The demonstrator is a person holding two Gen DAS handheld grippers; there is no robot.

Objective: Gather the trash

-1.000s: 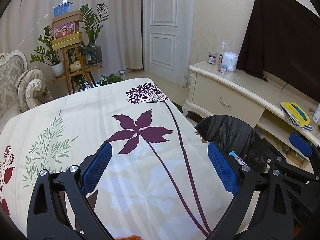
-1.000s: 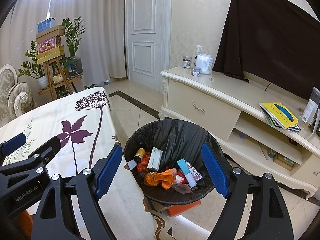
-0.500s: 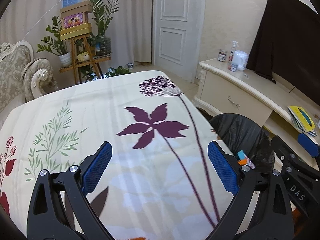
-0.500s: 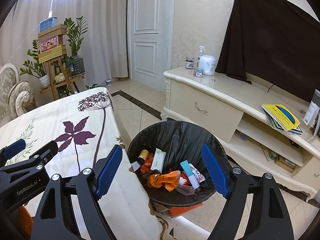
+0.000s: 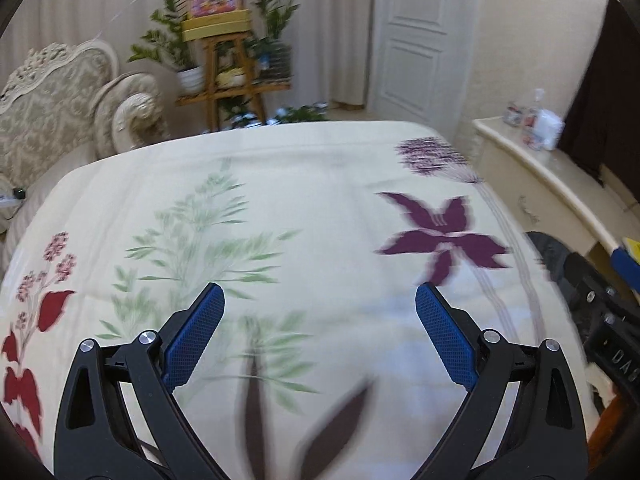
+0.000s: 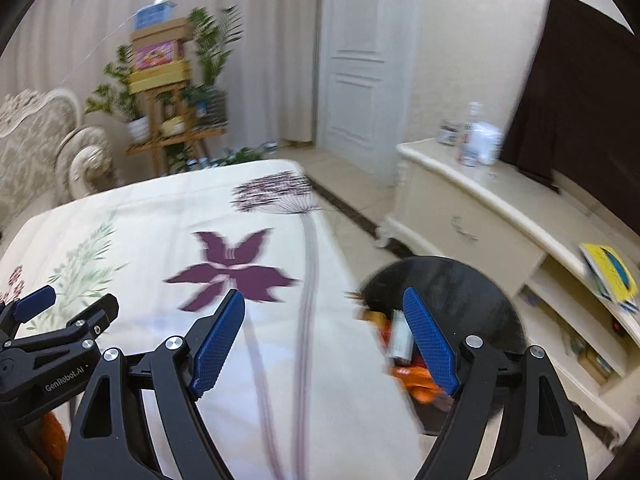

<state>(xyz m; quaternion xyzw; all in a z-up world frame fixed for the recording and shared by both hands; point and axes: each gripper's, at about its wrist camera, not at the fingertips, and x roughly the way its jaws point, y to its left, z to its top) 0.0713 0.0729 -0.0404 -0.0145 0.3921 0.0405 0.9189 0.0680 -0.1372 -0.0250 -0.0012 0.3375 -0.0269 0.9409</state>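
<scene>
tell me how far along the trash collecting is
Done: the black-lined bin beside the table already holds trash, including orange wrappers and a white box. In hand: nothing; the left gripper and right gripper are both open and empty. Left: no litter shows on the floral tablecloth in either view, so little seems to remain, though the pictures are blurred.

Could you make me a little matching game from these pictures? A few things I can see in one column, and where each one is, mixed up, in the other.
Things:
1. trash bin
2. yellow book
3. stacked boxes
4. purple flower print

Places:
A. on the wooden plant stand
B. on the tablecloth
C. on the floor beside the table
D. on the cream cabinet

Pairs: 1-C, 2-D, 3-A, 4-B
</scene>
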